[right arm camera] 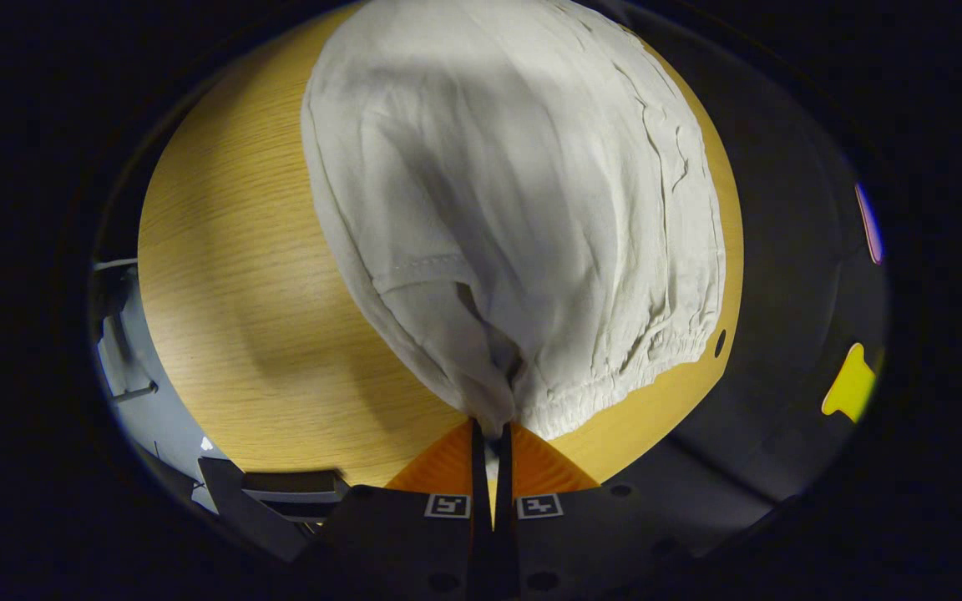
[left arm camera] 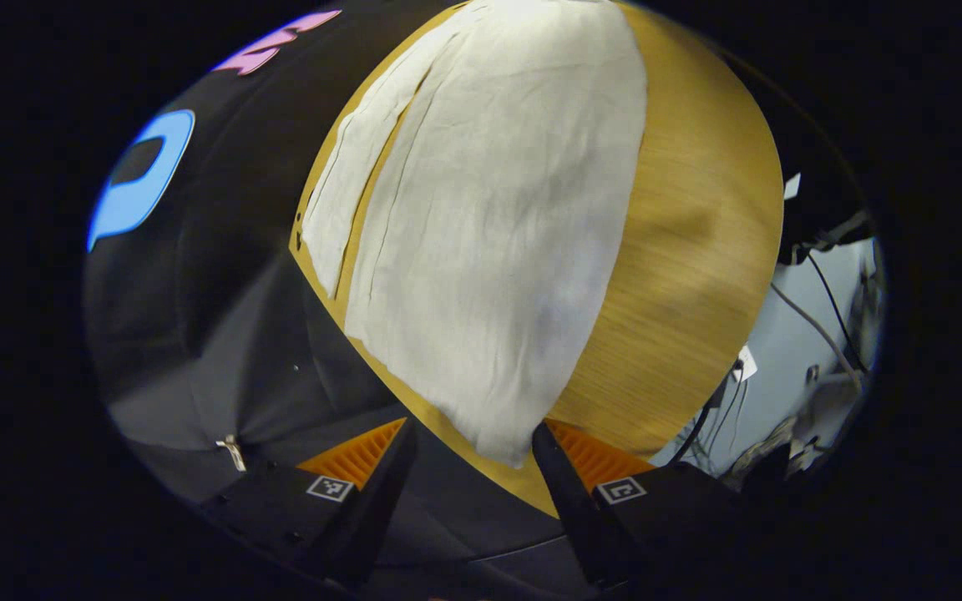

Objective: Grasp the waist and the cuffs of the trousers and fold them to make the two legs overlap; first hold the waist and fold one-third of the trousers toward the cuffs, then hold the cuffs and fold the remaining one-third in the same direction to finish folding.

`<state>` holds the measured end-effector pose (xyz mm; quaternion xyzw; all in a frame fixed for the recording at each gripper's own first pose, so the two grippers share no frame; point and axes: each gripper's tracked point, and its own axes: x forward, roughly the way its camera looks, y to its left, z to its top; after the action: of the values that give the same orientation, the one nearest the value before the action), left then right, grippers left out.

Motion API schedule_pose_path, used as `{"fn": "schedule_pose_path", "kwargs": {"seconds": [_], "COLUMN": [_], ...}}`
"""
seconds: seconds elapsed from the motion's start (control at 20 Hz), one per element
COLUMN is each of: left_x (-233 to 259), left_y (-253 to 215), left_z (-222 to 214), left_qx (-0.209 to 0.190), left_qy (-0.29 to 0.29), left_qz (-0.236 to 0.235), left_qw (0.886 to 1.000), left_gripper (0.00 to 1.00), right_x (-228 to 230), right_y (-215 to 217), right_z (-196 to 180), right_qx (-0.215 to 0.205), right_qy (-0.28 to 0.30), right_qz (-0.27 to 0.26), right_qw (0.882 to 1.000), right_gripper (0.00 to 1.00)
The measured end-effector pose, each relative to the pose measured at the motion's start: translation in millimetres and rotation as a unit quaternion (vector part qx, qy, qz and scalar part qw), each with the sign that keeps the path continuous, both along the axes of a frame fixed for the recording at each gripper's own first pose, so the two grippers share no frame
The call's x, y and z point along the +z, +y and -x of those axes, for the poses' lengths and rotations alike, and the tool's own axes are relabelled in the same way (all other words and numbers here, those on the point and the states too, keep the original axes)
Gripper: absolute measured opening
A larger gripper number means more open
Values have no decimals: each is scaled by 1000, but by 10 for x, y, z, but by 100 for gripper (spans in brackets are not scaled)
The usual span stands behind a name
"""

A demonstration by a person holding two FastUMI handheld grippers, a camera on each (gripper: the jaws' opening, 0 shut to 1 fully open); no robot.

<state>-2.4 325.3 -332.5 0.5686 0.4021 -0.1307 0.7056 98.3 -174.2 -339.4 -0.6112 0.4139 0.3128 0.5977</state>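
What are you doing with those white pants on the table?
A person is folding white trousers on a wooden table, using a gripper in each hand. The right gripper is shut on the gathered waist end, pinching the cloth between its fingers. The left gripper is open at the other end, near the corner of a leg that reaches the table's edge, with nothing between its fingers. The trousers lie mostly flat; no folding toward the cuffs shows yet.

I am seeing a wooden surface (left arm camera: 698,250) carrying pale trousers (left arm camera: 489,234) that are lying spread across it.
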Motion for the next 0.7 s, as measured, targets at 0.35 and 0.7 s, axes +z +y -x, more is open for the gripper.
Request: {"fn": "schedule_pose_path", "kwargs": {"seconds": [0.35, 0.7], "left_x": [-126, -168], "left_y": [-20, -41], "left_z": [-154, -196], "left_qx": [20, 55], "left_qy": [-1, -20], "left_qz": [12, 17], "left_qw": [1000, 998], "left_gripper": [47, 5], "right_x": [10, 24], "right_y": [1, -45], "right_z": [-1, -27], "right_qx": [12, 7], "right_qy": [-8, -21], "right_qz": [10, 20], "right_qw": [1000, 1000], "right_gripper": [5, 5]}}
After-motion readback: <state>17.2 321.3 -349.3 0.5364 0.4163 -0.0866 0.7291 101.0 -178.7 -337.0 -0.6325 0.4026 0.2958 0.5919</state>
